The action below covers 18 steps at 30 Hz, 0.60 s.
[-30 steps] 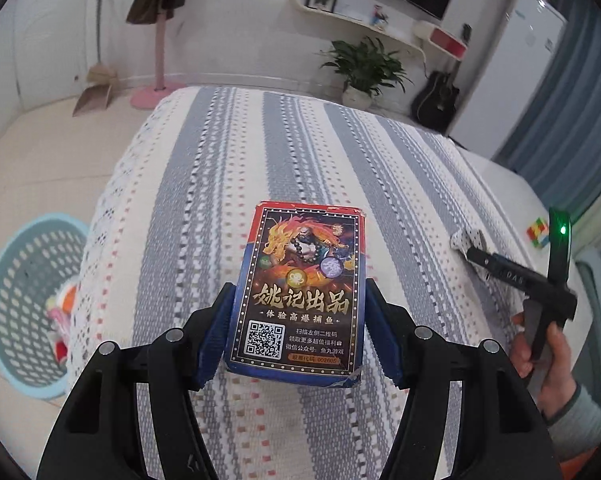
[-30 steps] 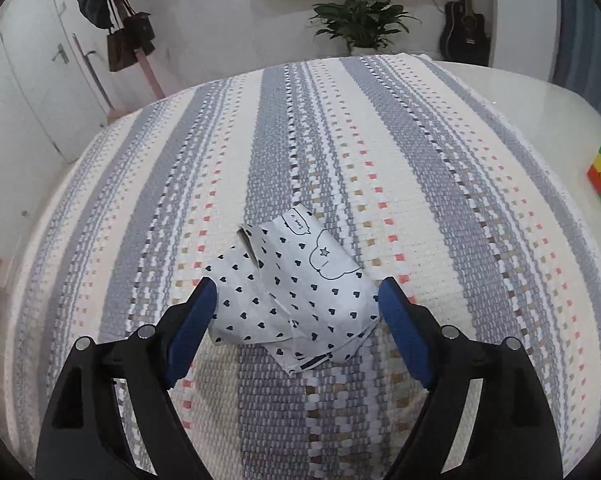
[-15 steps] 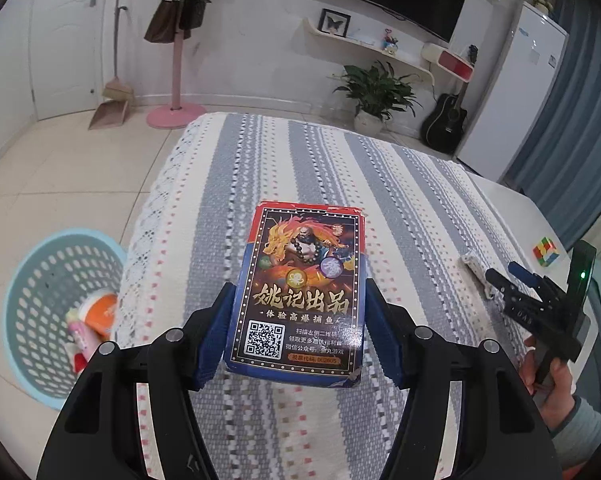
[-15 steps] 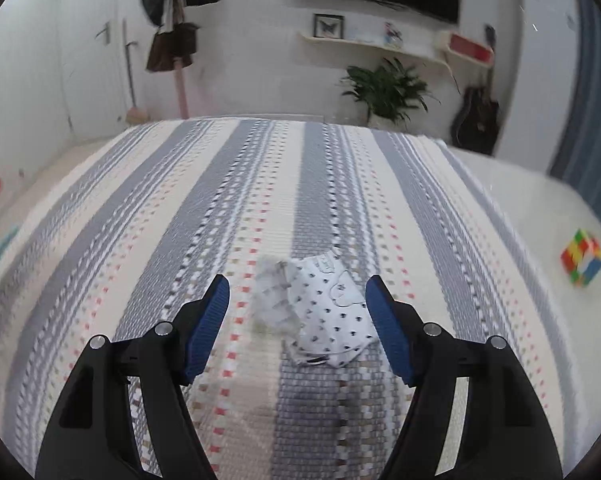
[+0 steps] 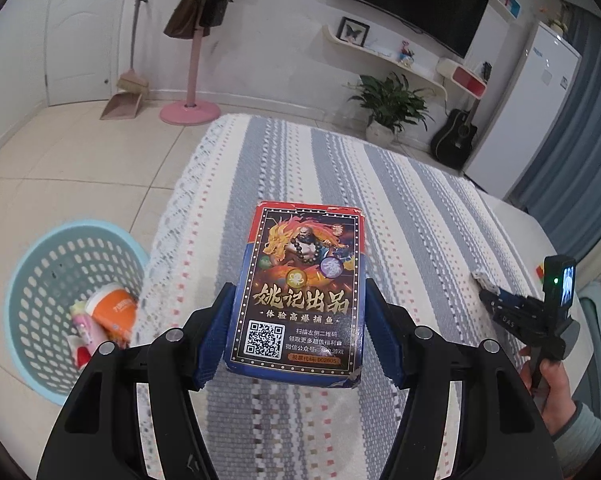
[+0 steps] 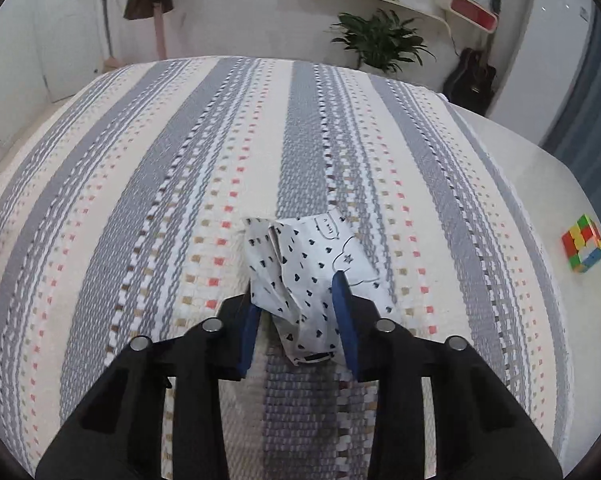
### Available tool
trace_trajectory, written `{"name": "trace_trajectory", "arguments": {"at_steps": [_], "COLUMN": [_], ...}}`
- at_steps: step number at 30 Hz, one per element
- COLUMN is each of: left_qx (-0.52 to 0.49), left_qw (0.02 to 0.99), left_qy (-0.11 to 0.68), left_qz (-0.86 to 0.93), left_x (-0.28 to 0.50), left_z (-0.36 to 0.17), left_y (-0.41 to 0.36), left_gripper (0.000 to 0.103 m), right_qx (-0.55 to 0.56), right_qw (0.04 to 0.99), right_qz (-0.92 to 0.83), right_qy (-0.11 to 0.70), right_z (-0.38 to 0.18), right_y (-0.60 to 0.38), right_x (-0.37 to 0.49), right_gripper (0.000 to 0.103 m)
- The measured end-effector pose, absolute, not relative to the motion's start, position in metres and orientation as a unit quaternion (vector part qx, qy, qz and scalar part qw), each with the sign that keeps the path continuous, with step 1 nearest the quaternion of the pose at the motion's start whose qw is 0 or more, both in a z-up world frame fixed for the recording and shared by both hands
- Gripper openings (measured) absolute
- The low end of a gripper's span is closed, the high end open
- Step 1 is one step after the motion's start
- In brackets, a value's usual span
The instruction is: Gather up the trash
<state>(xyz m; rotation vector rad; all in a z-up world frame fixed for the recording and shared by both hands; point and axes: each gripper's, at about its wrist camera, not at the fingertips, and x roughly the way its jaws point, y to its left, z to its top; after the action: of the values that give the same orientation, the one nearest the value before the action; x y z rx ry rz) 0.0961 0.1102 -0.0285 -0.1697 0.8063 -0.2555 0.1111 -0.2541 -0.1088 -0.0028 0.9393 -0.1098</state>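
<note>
Left hand-held gripper [image 5: 298,332] clamps the card box [image 5: 302,296], held above the striped cloth [image 5: 400,208] on the desk, near its edge. Blue basket [image 5: 40,280] on the floor to its left holds some trash, items blurry. Right hand-held gripper [image 6: 300,320] is closing, its pads pinching the crumpled heart-print paper [image 6: 300,264]; paper probably touches the cloth.
</note>
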Motion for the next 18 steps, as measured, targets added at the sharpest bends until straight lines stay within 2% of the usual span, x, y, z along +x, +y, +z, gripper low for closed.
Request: {"name": "trace_trajectory", "arguments": {"at_steps": [6, 11, 18], "left_qx": [-0.116, -0.152, -0.213], "left_qw": [0.917, 0.924, 0.926], "left_qy": [0.371, 0.344, 0.310], "left_qz": [-0.094, -0.061, -0.026], "left_x": [0.093, 0.083, 0.073], "left_z": [-0.017, 0.000, 0.021], "left_y": [0.155, 0.207, 0.275], "left_gripper": [0.061, 0.061, 0.061], "right_qx": [0.052, 0.040, -0.044], "right_qw": [0.884, 0.902, 0.923], "right_qz": [-0.026, 0.019, 0.125], "right_qy": [0.464, 0.430, 0.362], "right_z": [-0.085, -0.030, 0.041], "right_y": [-0.241, -0.185, -0.047], "right_x": [0.122, 0.132, 0.130], "right_gripper": [0.006, 0.006, 0.006]}}
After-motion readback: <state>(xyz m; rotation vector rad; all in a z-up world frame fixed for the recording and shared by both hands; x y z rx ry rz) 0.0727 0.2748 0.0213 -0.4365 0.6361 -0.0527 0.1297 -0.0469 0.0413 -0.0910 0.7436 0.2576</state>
